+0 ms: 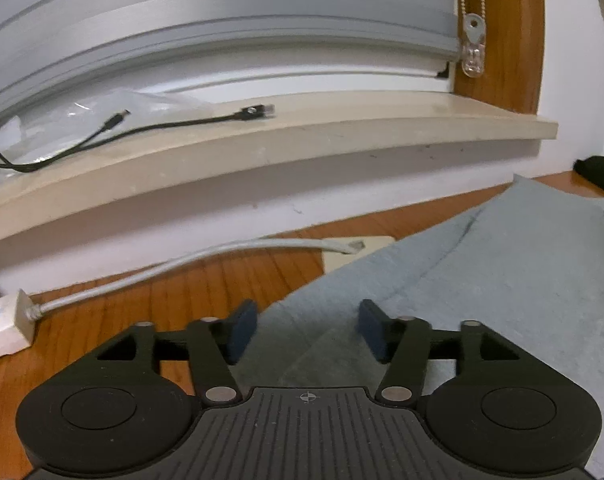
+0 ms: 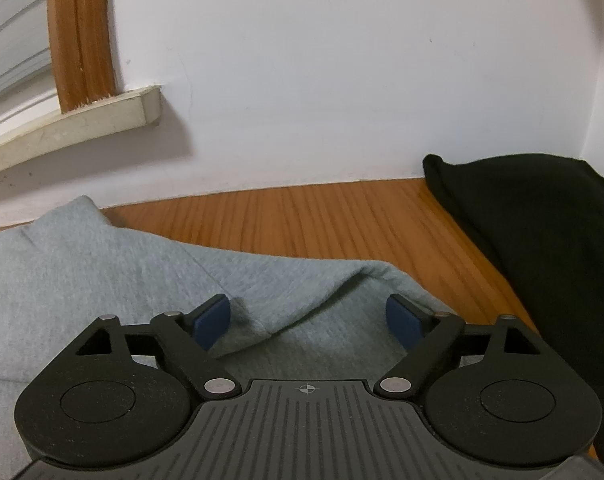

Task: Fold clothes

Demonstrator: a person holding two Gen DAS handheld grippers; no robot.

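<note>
Left wrist view, from the left: a white box [image 1: 4,326] with a grey cable [image 1: 182,266] lies on the wooden table [image 1: 190,292], under a windowsill [image 1: 262,148] that carries a black cable [image 1: 162,126] and a clear plastic bag [image 1: 114,106] (whether anything is in the bag cannot be told). Further right, the left gripper [image 1: 307,330] hangs with its jaws apart over the near edge of the grey-blue garment [image 1: 522,280]; nothing is pinched between the pads.

In the right wrist view the same garment [image 2: 82,264] spreads from the left, with a raised fold running toward the right gripper [image 2: 308,322]. Its jaws stand wide and straddle that fold without pressing on it. Past bare table [image 2: 322,220], a black garment [image 2: 542,240] lies at the far right, apart from the grey-blue one.

I judge this a pause between folds: both grippers are free, the cloth lies part-folded and rumpled. The next move calls for each gripper to close on an edge or corner, taking only the layers meant to travel, then lift and carry them across together so the fold lands flat. No other container shows.
</note>
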